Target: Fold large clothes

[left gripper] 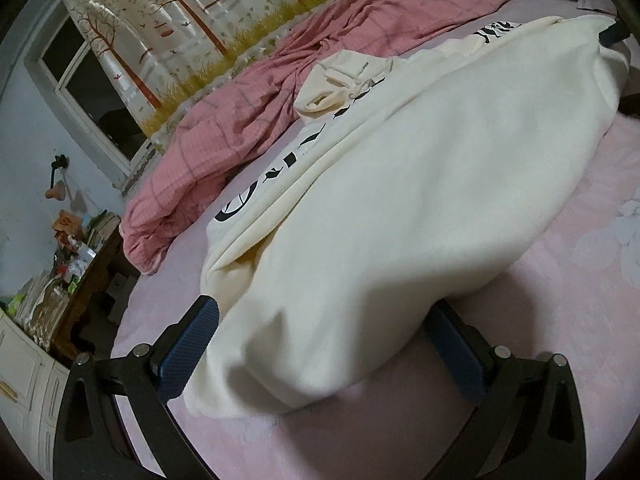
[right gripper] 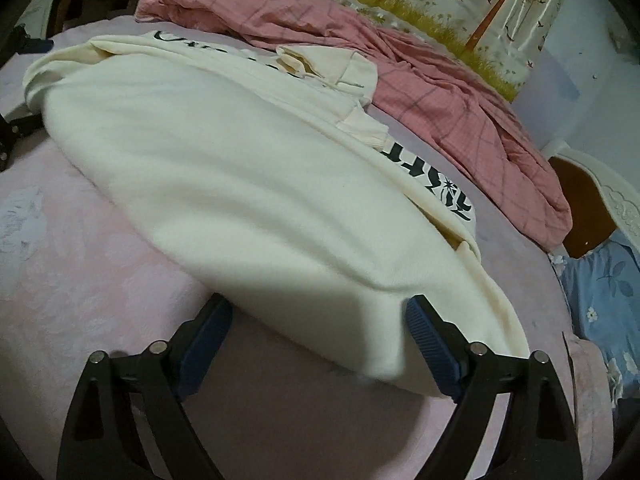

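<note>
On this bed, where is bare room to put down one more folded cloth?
Bare pink bedsheet lies on the near side of the cream garment, beside the right tool; another bare patch shows before the left tool. The far side is crowded: the pink checked quilt lies bunched beside the garment.

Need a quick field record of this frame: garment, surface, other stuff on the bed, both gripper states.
garment: cream sweatshirt with black print, folded over, lying on the bed
surface: pink bedsheet
beside garment: crumpled pink checked quilt
left gripper: open, garment edge lies between its fingers
right gripper: open, garment edge lies between its fingers
other: blue floral pillow at the bed's end
</note>
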`<state>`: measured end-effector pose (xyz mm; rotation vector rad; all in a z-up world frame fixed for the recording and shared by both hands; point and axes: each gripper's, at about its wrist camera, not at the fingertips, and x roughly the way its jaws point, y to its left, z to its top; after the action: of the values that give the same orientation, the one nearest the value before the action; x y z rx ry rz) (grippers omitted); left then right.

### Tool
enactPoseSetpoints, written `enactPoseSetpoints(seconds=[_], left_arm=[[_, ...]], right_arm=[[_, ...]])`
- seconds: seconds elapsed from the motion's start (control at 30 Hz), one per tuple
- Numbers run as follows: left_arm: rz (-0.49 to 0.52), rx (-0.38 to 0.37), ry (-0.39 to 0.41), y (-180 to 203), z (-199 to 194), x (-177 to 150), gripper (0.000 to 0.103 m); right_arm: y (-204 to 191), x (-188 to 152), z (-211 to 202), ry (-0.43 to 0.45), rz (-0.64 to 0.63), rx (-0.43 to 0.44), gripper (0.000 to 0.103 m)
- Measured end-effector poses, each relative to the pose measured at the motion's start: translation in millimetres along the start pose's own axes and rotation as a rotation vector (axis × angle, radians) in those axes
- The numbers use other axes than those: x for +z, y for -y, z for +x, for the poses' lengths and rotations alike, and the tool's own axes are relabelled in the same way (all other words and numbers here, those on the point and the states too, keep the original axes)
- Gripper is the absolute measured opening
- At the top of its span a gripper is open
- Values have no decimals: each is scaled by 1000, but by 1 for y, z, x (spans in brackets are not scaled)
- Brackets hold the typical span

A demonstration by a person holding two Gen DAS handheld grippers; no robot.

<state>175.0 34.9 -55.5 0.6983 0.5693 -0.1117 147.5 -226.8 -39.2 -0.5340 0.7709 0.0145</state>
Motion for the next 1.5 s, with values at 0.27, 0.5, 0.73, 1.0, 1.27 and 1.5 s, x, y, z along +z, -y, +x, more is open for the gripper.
enactPoseSetpoints(seconds=[0.27, 0.5, 0.73, 1.0, 1.27, 1.5], left_arm=[[12, 34, 27, -5, 11, 8, 99], [99, 88, 61, 12, 5, 6, 21], [31, 72, 116, -4, -40, -6, 9], [-31, 17, 164, -9, -96, -36, 7], [176, 109, 109, 26, -80, -51, 69], [164, 114, 3, 3, -58, -45, 91]], right_arm=[[-2, 7, 9, 14, -45, -101, 91], [-23, 6, 25, 110, -236, -283, 47], [-22, 8, -12, 186, -197, -267, 10], [-22, -22, -71, 186, -70, -194, 10], [-36, -46, -63, 139, -93, -258, 21], [-35, -75, -65, 81, -144, -378, 41]])
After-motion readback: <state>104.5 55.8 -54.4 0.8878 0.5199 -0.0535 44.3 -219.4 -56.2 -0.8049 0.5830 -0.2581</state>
